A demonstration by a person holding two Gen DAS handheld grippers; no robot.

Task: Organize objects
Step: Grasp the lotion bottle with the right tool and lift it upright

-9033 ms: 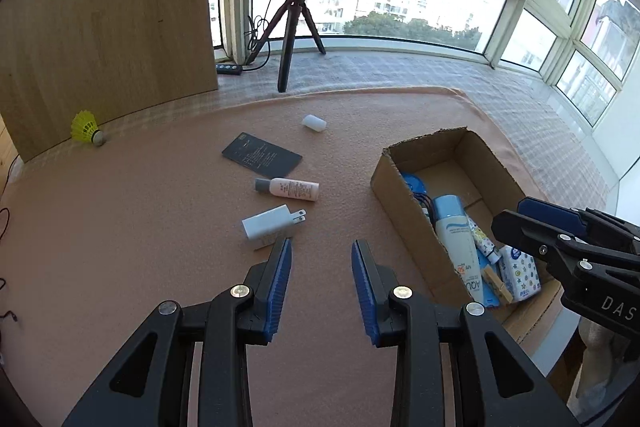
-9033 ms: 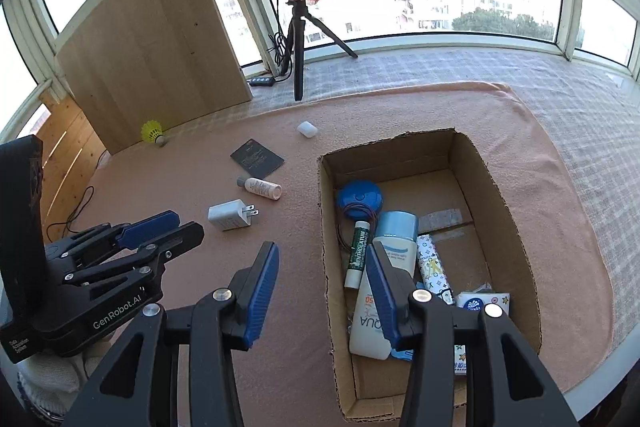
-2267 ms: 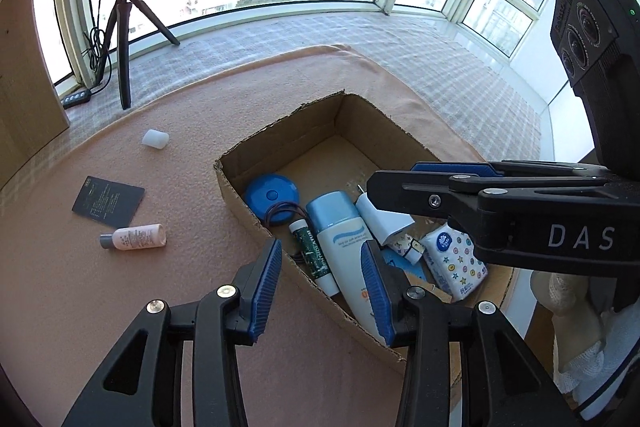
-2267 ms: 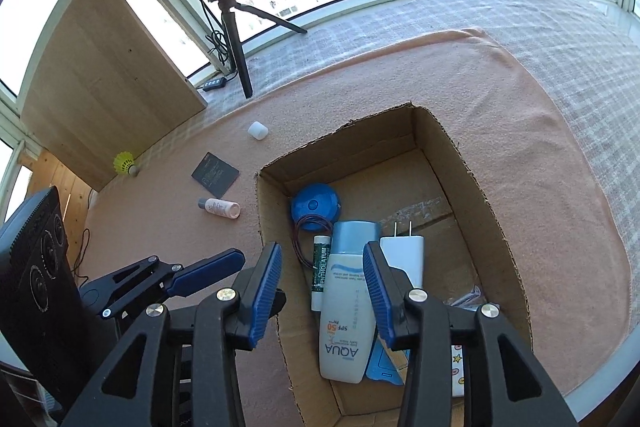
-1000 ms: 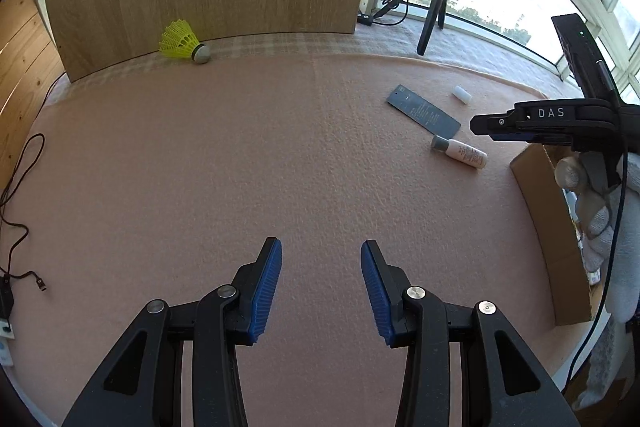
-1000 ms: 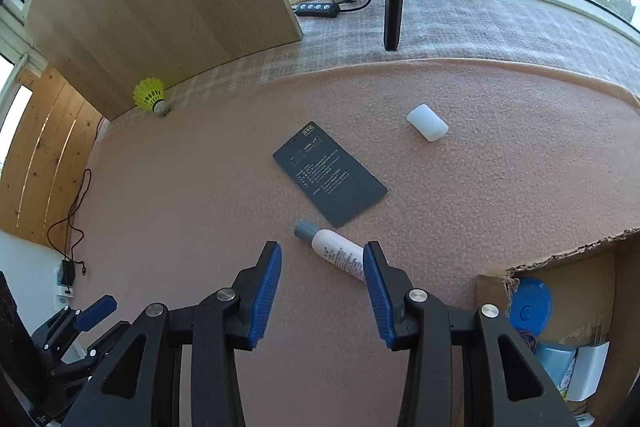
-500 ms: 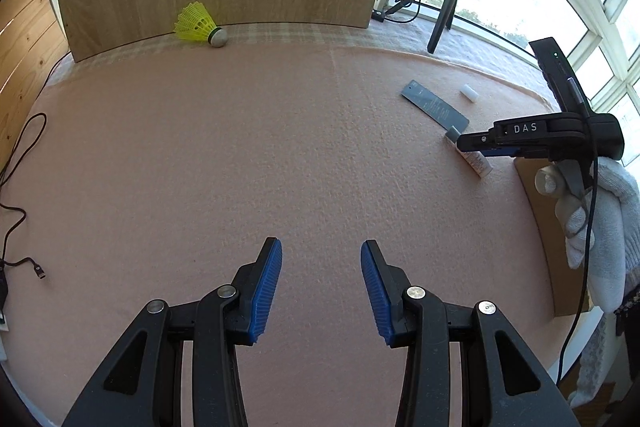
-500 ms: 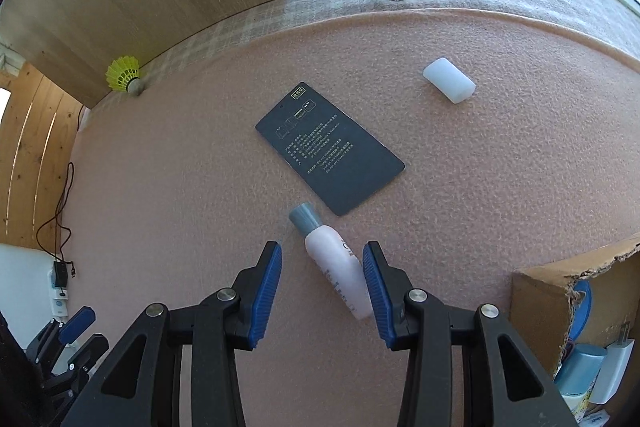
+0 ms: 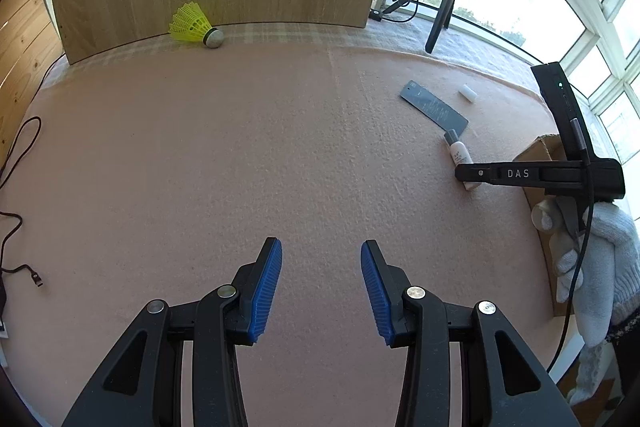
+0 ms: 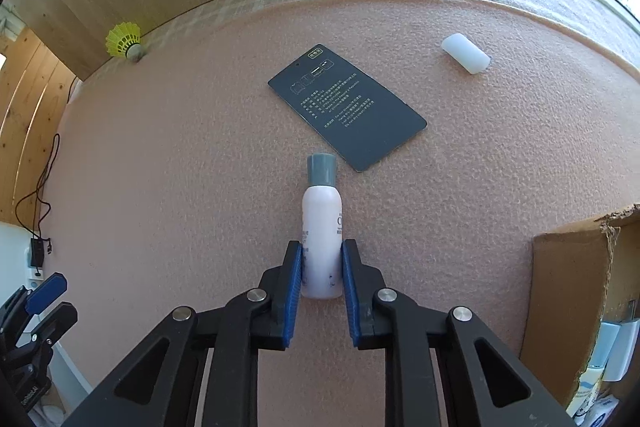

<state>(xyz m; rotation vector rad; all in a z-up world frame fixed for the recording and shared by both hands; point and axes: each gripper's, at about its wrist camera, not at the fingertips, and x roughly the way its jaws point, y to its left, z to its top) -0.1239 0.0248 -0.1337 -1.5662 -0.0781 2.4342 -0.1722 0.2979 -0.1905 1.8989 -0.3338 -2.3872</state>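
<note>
- The small white bottle [image 10: 322, 231] with a grey cap lies flat on the pink-covered counter [image 10: 180, 167], cap pointing to the far side, just near of the dark card [image 10: 346, 107].
- The right claw [image 10: 321, 269] is low over the counter, its 2 blue pads pinching the bottle's lower body on both sides.
- I judge the bottle light and stiff, with a smooth rounded wall that could slip or roll; holding it on the straight body, as now, looks sounder than at the cap.
- The cardboard box [image 10: 572, 291] sits to the right, likely its destination.
- The left claw [image 9: 321, 281] hovers spread and empty above bare counter, well to the left.
- A white capsule [image 10: 466, 59] and a yellow shuttlecock [image 10: 122, 41] lie farther off, not yet tidied.
</note>
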